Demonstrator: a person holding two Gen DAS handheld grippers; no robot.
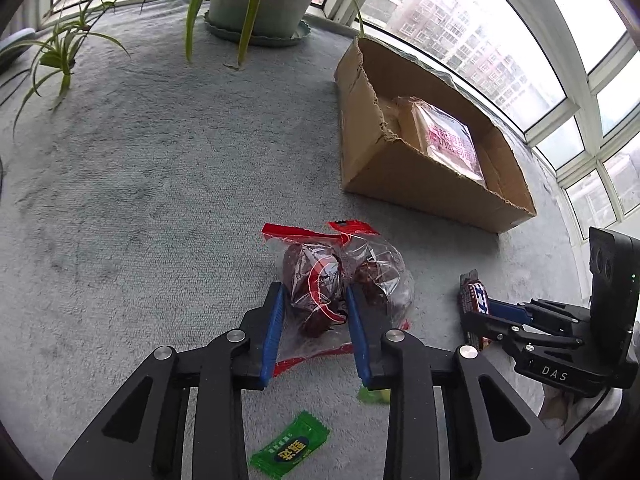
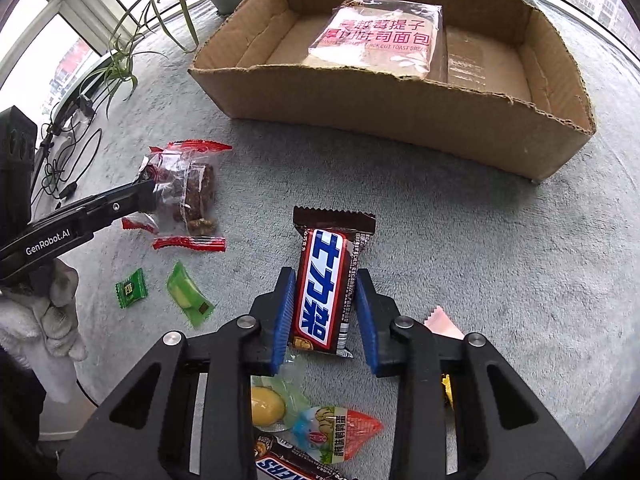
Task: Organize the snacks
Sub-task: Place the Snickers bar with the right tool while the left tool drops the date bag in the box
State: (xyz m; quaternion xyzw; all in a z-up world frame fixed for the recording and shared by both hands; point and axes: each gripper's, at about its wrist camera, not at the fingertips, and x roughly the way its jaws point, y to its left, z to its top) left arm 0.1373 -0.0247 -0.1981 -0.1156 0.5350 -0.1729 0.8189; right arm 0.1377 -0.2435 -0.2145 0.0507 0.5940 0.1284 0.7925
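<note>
Both grippers are down on the grey cloth at the pick-up step, each closing on its own snack. The left gripper has its blue pads narrowed onto the clear red-trimmed bag of dark dried fruit, one pad against the bag's left flank and the other pressed into its middle, so part of the bag bulges free on the right. The right gripper straddles the brown chocolate bar, which lies lengthwise between the jaws; its left pad touches the wrapper, while a sliver of cloth seems to show by the right pad, so I judge the grip close but cannot call it firm. The cardboard box stands beyond both snacks, open-topped, with one wrapped toast bread packet already lying inside (the rest of its floor looks bare). Small sweets, among them a green candy, lie loose nearer the person. The next move, as I read it, calls for a straight lift of both snacks, then carrying them over the torn box wall and releasing beside the bread; the slack bag may sag or slip.
</note>
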